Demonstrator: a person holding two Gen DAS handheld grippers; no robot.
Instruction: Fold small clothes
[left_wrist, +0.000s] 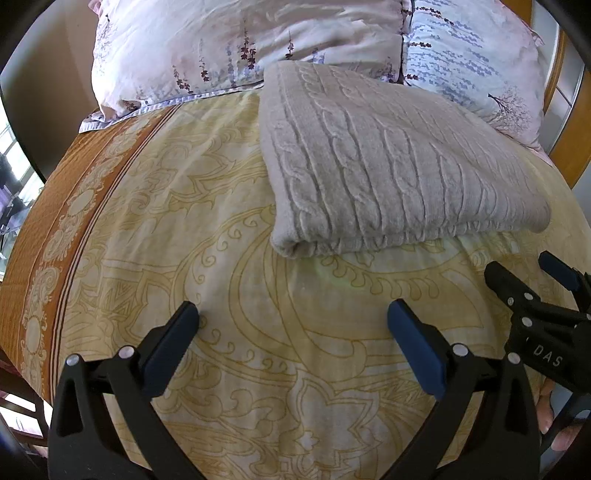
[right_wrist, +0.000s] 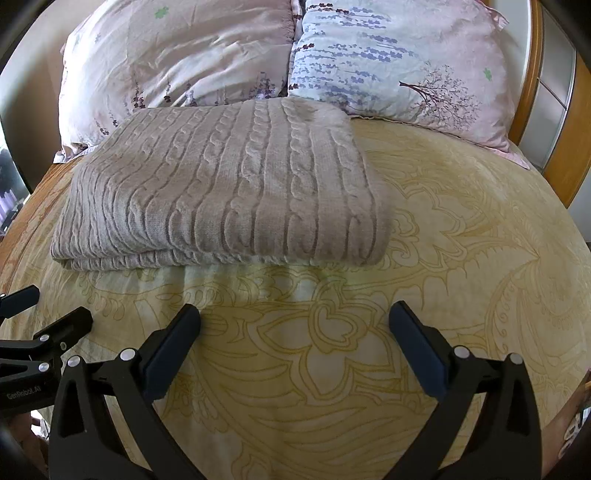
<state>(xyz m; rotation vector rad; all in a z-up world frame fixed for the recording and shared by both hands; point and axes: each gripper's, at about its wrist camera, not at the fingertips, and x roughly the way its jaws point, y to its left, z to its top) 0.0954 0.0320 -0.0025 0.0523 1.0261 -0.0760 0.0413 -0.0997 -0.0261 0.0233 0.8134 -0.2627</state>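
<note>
A grey cable-knit garment (left_wrist: 388, 158) lies folded into a thick rectangle on the yellow patterned bedspread (left_wrist: 258, 295); it also shows in the right wrist view (right_wrist: 229, 184). My left gripper (left_wrist: 293, 314) is open and empty, hovering over the bedspread a little short of the garment's near folded edge. My right gripper (right_wrist: 294, 314) is open and empty, also short of the garment. The right gripper shows at the right edge of the left wrist view (left_wrist: 532, 280), and the left gripper shows at the left edge of the right wrist view (right_wrist: 44, 310).
Two floral pillows (right_wrist: 177, 55) (right_wrist: 399, 62) lie behind the garment against a wooden headboard (right_wrist: 561, 147). An orange border strip (left_wrist: 55, 240) runs along the bed's left side, where the bed edge drops off. The bedspread (right_wrist: 461, 258) extends to the right of the garment.
</note>
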